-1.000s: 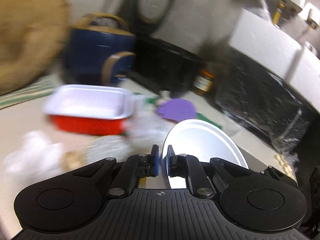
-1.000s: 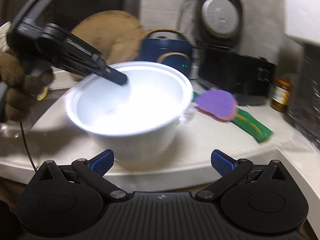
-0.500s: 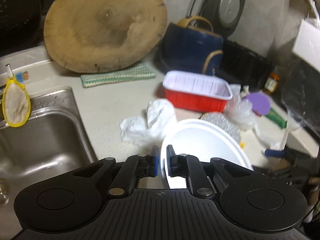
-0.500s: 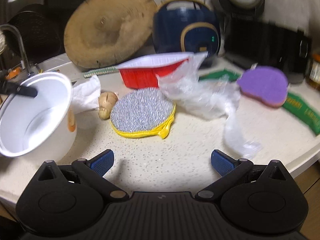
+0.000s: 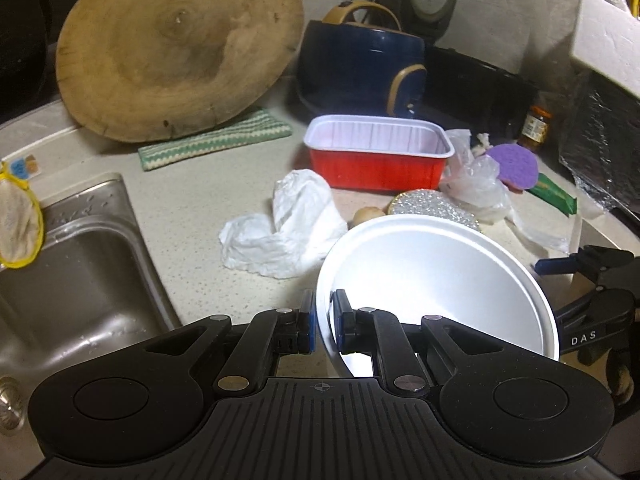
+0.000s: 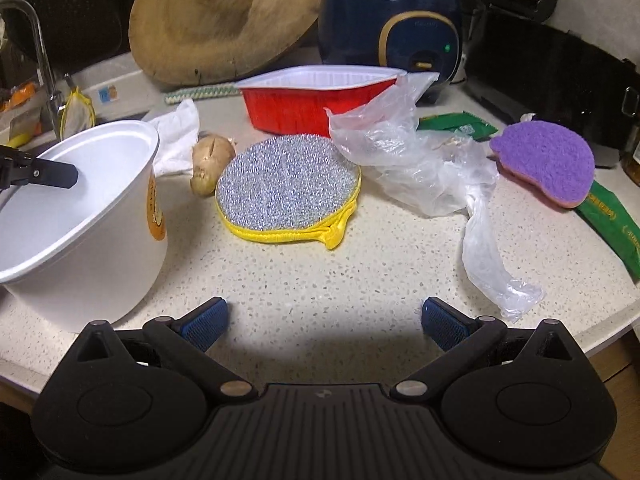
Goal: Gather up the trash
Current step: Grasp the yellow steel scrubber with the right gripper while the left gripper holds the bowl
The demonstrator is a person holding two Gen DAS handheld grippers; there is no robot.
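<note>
Left gripper (image 5: 323,322), bottom centre of left wrist view: jaws nearly together, clamped on rim of white bowl (image 5: 432,280); one pad inside the rim, other outside. Bowl fills lower right of that frame, tilted, empty inside. In right wrist view the same bowl sits at left edge w/ base on counter (image 6: 320,264); orange label on its side, a black finger of the left gripper reaching over its rim.

Right gripper (image 6: 323,322), bottom centre of its own view: jaws spread wide, nothing btwn them, just bare speckled counter below.

Trash on counter, right wrist view:
- clear plastic bag (image 6: 424,160), crumpled, centre-right, tail trailing toward lower right
- red tray (image 6: 316,100) w/ white lining, upper centre, empty; bag's top edge touches its right end
- white crumpled paper (image 6: 176,136), upper left, behind bowl
- green wrapper (image 6: 612,224), right edge, partly under purple sponge (image 6: 548,160)

Other stuff: silver scrubber pad (image 6: 288,188) w/ yellow rim, centre; ginger piece (image 6: 210,160) just left of it. Round wooden board (image 6: 224,16) leans at top, dark blue rice cooker (image 6: 388,20) to its right.

Left wrist view: steel sink (image 5: 72,280) at left, striped cloth (image 5: 216,144) below the board.
</note>
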